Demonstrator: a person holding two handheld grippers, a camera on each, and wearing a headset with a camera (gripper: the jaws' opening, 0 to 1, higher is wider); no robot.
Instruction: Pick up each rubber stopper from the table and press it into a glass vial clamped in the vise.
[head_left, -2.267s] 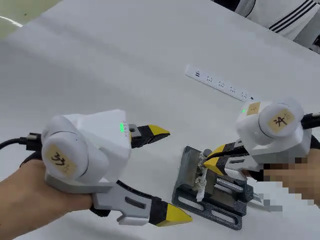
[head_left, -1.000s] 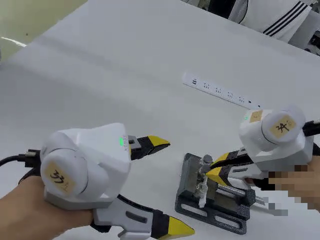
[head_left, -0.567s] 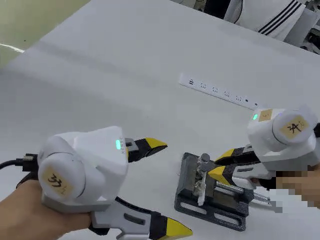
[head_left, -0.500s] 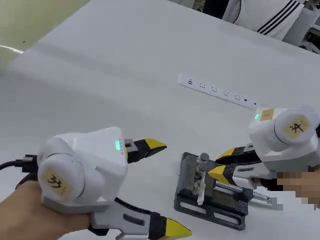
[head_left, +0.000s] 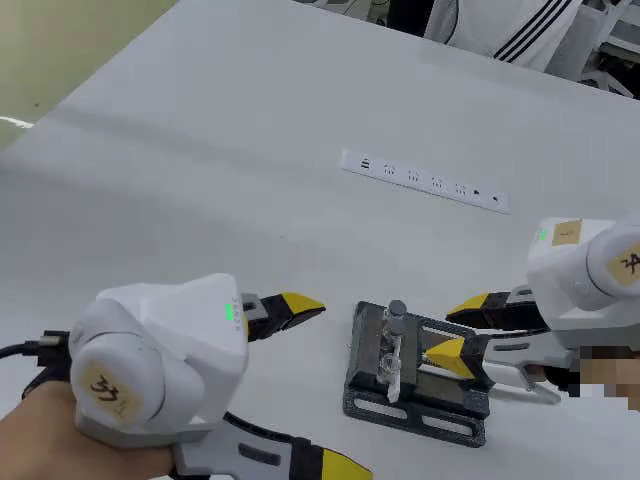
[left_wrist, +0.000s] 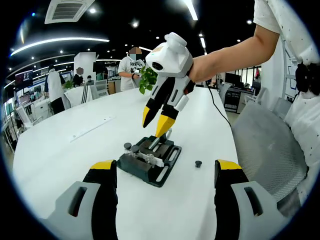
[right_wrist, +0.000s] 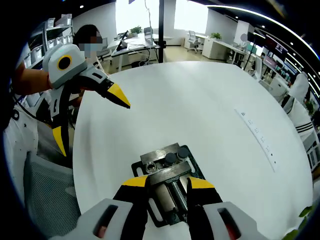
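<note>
— Location of the vials?
— Two glass vials (head_left: 390, 365) stand clamped in the vise (head_left: 420, 400), lower centre of the head view, each capped by a dark stopper (right_wrist: 170, 158). A loose stopper (left_wrist: 198, 163) lies on the table (head_left: 200, 150), just right of the vise in the left gripper view.
— State of the tools?
— The right gripper (head_left: 452, 330) is at the vise's right end, jaws narrowly parted and empty. The left gripper (head_left: 328, 385) is at lower left, jaws spread wide and empty.
</note>
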